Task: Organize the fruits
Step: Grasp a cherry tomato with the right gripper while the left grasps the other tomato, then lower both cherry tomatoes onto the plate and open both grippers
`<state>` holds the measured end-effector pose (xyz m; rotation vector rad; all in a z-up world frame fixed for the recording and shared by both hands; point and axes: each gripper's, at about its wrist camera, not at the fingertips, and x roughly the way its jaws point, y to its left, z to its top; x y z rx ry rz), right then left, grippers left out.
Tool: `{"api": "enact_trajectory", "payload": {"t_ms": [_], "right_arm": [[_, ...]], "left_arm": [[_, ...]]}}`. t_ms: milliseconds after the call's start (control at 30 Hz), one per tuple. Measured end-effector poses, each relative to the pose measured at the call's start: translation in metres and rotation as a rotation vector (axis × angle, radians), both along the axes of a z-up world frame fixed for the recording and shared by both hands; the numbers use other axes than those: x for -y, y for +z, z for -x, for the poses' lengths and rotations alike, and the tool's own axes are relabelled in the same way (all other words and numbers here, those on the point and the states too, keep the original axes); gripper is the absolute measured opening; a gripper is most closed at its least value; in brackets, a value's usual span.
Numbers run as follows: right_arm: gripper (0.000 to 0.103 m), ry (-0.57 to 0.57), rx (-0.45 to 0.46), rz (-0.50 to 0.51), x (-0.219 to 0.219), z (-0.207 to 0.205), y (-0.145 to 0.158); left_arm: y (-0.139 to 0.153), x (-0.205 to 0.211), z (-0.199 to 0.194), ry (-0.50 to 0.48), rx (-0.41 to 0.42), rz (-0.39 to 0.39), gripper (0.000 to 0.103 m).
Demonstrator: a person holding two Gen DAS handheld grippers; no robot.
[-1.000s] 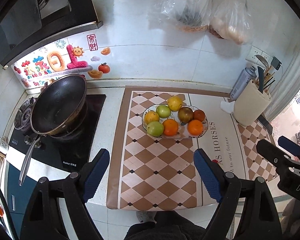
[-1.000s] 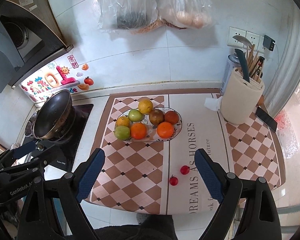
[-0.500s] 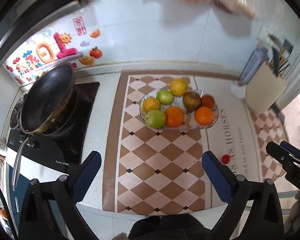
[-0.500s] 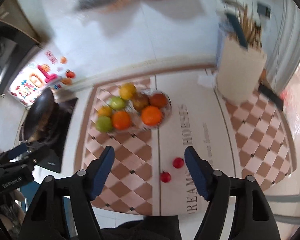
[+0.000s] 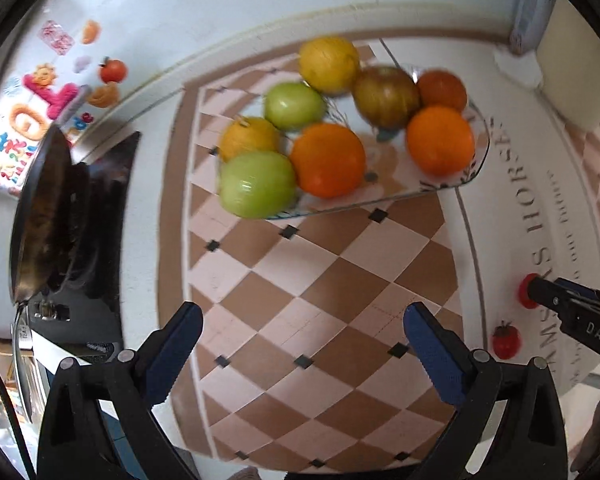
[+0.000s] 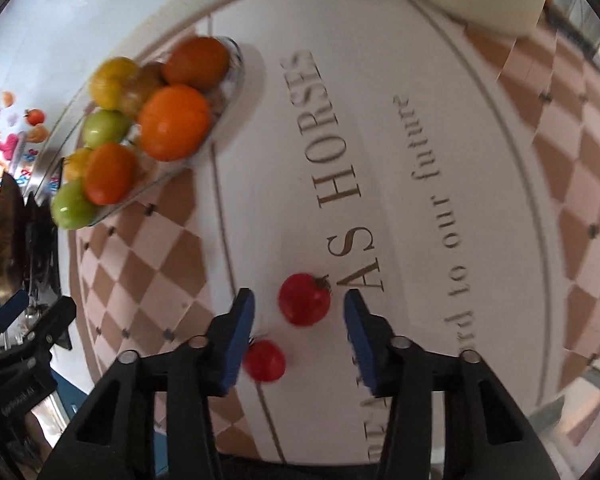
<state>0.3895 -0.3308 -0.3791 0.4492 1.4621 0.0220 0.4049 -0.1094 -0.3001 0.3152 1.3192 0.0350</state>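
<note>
- Tomatoes, two small red ones, lie loose on the white lettered strip of the mat (image 6: 380, 128), near of the fruit plate (image 5: 452, 188).
- One cherry tomato (image 6: 304, 299) sits between the blue pads of the right gripper (image 6: 299, 312), touching neither; the jaws stand partly open and hold nothing.
- Second cherry tomato (image 6: 264, 360) lies nearer, just beside the left pad, outside the gap.
- Left gripper (image 5: 302, 330) hangs wide open and empty over the checkered squares, well left of both tomatoes.
- Plate farther back carries oranges, green apples, a lemon and darker fruit.
- Dark pan (image 5: 40, 216) rests at far left.
</note>
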Motion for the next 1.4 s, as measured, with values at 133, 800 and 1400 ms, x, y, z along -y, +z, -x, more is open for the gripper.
{"api": "enact_trajectory", "payload": {"t_ms": [133, 800, 1400], "right_arm": [[0.033, 0.014, -0.003, -0.009, -0.003, -0.004, -0.014], [0.033, -0.172, 0.019, 0.019, 0.071, 0.057, 0.017], [0.033, -0.123, 0.149, -0.369, -0.013, -0.035, 0.028]], "left_arm": [[-0.019, 0.012, -0.005, -0.011, -0.090, 0.035, 0.103], [-0.073, 0.127, 0.037, -0.305, -0.383, 0.276, 0.035], [0.015, 0.021, -0.096, 0.075, -0.240, 0.514, 0.028]]}}
